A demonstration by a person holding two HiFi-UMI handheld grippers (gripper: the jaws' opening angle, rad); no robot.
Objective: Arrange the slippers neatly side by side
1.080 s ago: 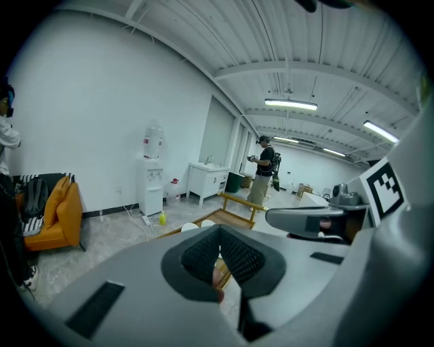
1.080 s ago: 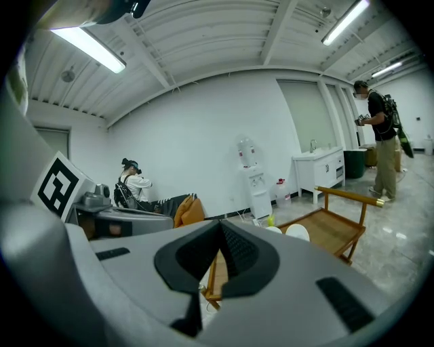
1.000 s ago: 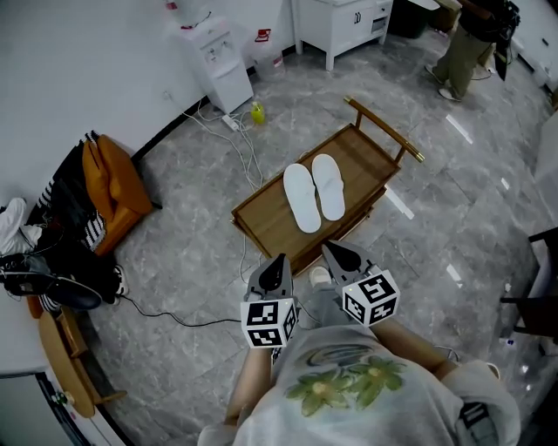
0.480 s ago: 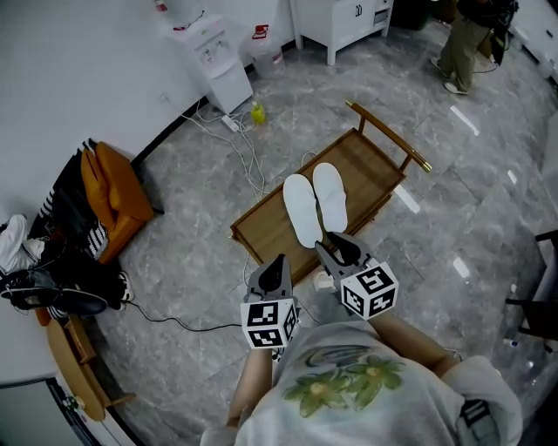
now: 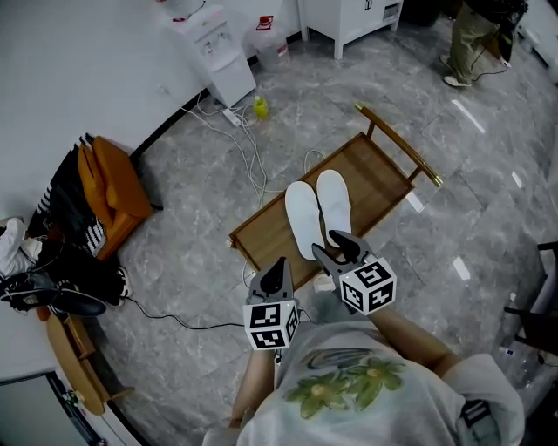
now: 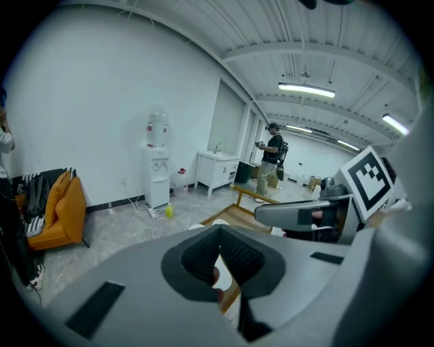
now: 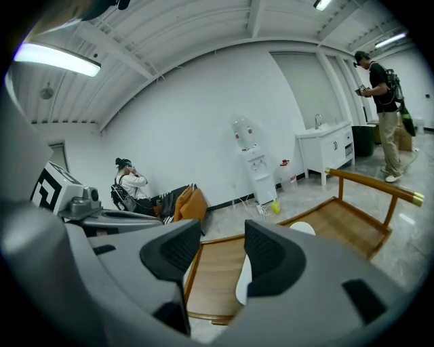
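Observation:
Two white slippers (image 5: pixel 302 218) (image 5: pixel 334 200) lie side by side, toes away from me, on a low wooden tray table (image 5: pixel 384 174). My right gripper (image 5: pixel 336 243) hovers over the tray's near edge, just short of the slippers' heels. Its jaws have just been opening and stand apart with nothing between them (image 7: pixel 220 234); one slipper (image 7: pixel 243 284) shows beyond them. My left gripper (image 5: pixel 280 265) is shut and empty, over the floor just short of the tray's near corner. In the left gripper view its pads (image 6: pixel 203 254) meet at the tip.
A water dispenser (image 5: pixel 214 52), a yellow bottle (image 5: pixel 260 107) and cables (image 5: pixel 248 161) lie beyond the tray. An orange bag and clothes (image 5: pixel 105 187) sit at the left wall. A person (image 5: pixel 475 35) stands at the far right by a white cabinet (image 5: pixel 362 13).
Both grippers have moved forward toward the tray, the right one reaching its near edge. The right jaws have gone from shut to open. The slippers have stayed in place.

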